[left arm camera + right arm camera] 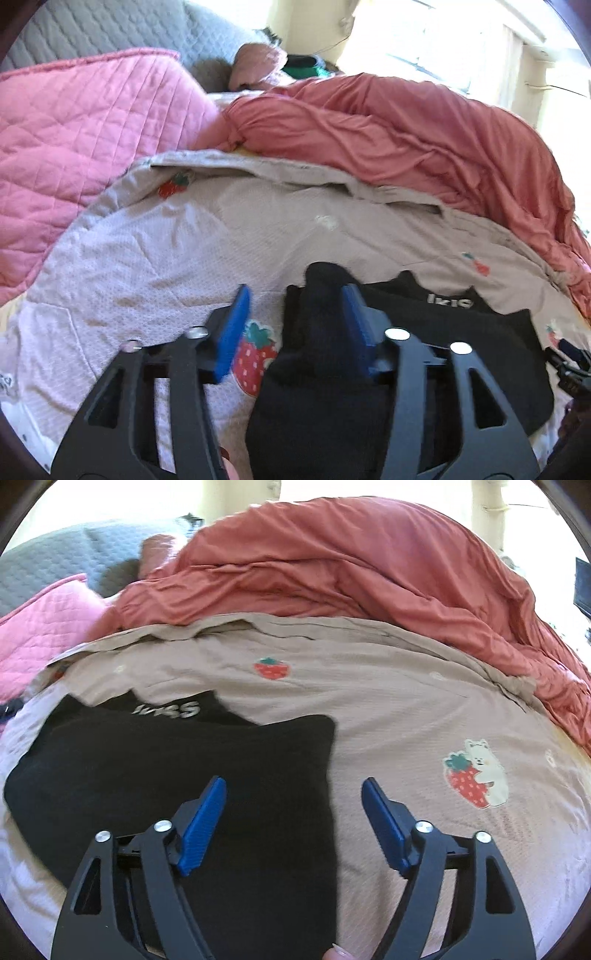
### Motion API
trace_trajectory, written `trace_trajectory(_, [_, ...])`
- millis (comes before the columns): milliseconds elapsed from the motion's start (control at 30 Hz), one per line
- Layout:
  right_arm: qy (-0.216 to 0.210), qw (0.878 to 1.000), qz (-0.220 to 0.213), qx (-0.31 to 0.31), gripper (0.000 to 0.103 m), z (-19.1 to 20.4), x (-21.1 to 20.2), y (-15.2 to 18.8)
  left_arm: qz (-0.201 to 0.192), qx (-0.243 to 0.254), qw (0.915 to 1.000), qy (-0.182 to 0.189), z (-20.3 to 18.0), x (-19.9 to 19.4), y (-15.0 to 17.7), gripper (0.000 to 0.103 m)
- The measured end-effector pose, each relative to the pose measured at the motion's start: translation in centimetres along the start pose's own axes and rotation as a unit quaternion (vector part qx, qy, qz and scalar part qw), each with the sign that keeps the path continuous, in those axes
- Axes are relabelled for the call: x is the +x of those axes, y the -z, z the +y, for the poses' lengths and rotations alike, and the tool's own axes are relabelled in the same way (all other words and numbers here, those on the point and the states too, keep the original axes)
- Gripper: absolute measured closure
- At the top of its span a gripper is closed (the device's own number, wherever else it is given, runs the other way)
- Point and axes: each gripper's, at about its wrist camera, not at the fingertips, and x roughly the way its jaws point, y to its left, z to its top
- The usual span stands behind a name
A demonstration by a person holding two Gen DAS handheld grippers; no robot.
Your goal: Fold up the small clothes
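A small black garment with white lettering lies partly folded on the beige strawberry-print bedsheet. In the left wrist view the garment lies at the lower right, and a raised fold of it stands between my left gripper's blue pads. My left gripper is open, its right pad touching the fold. My right gripper is open and empty, hovering over the garment's right edge. The right gripper's tip shows at the far right of the left wrist view.
A crumpled coral-red duvet lies along the far side of the bed. A pink quilted blanket lies at the left. A grey quilted headboard is behind. A bright window is at the back right.
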Motion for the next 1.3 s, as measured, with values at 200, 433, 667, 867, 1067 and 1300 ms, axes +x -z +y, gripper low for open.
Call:
trace_trajectory(200, [-0.023, 1.0, -0.006, 0.007, 0.022, 0.6, -1.5, 0.9, 0.002, 0.03, 0.9993, 0.024, -2.2, -1.6, 0.8, 0.034])
trace_trajectory(433, [-0.09, 0.994, 0.056, 0.031, 0.022, 0.5, 0.2, 2.5, 0.095, 0.067, 0.9932, 0.009, -3.5, 2.7, 4.4, 0.028])
trace_trajectory(667, [-0.097, 0.988, 0.09, 0.082, 0.022, -0.6, 1.8, 3.7, 0.149, 0.002, 0.9887, 0.011, -0.6, 5.6, 6.0, 0.023])
trace_trajectory(867, [-0.088, 0.99, 0.078, 0.075, 0.022, -0.6, 0.6, 3.5, 0.14, 0.011, 0.9901, -0.001, -1.1, 4.7, 5.8, 0.024])
trace_trajectory(1067, [-0.076, 0.992, 0.071, 0.074, 0.015, -0.9, -0.4, 3.4, 0.134, -0.005, 0.9909, -0.014, -0.2, 3.8, 5.2, 0.022])
trace_trajectory(1300, [-0.064, 0.993, 0.063, 0.079, 0.009, -1.1, -1.4, 3.3, 0.114, -0.009, 0.9934, -0.005, -0.2, 1.8, 4.7, 0.015])
